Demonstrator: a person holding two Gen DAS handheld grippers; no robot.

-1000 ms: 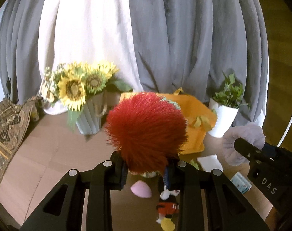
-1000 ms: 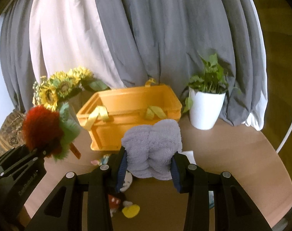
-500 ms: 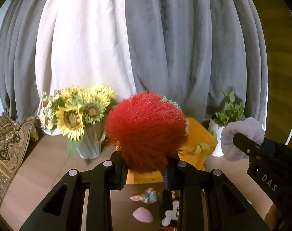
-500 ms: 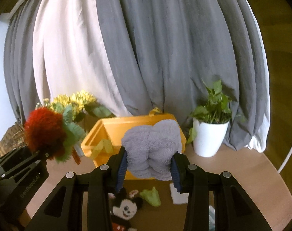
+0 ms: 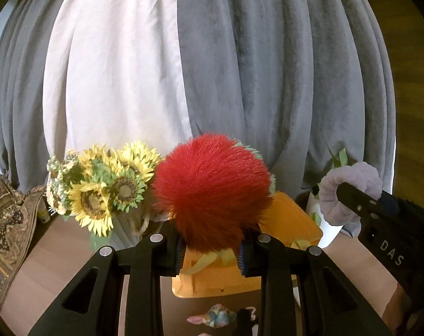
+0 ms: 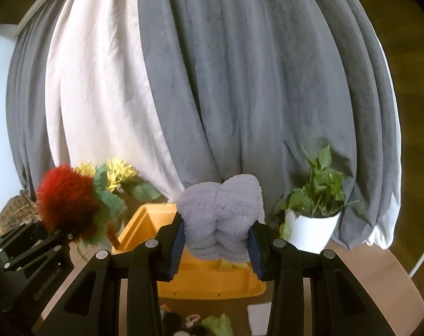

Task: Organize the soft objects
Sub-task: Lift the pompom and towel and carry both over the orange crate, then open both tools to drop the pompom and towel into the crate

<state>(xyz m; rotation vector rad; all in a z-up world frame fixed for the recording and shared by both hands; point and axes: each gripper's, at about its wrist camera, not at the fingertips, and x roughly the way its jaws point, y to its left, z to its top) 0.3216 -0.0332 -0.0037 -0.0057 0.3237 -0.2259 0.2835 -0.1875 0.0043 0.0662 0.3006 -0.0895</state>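
Soft toys are what this job is about, and 2 of them are in the air right now. The left gripper is clamped tight on a red pompom, its jaws pinching the fluffy base, with green felt leaves showing at the far edge. The right gripper is closed partway on a grey plush, the pads pressing into both sides of the bundle. Both toys hang in front of the orange bin, which sits on the wooden floor just past the fingertips; neither is over its opening yet, as far as I can tell.

What is done: 2 items are picked up and carried toward the bin. Whether anything already lies inside is unclear, since the toys block most of the interior; only yellow-green handle straps show at the rim.

What is left, by my reading: both held toys have to go in, and several more wait on the floor near the bin's front wall — a pastel bunny, a green piece, a white flat piece and a dark toy half hidden between the fingers. So the task looks early to midway.

The sunflowers and the potted plant flank the bin and are not part of the sorting.
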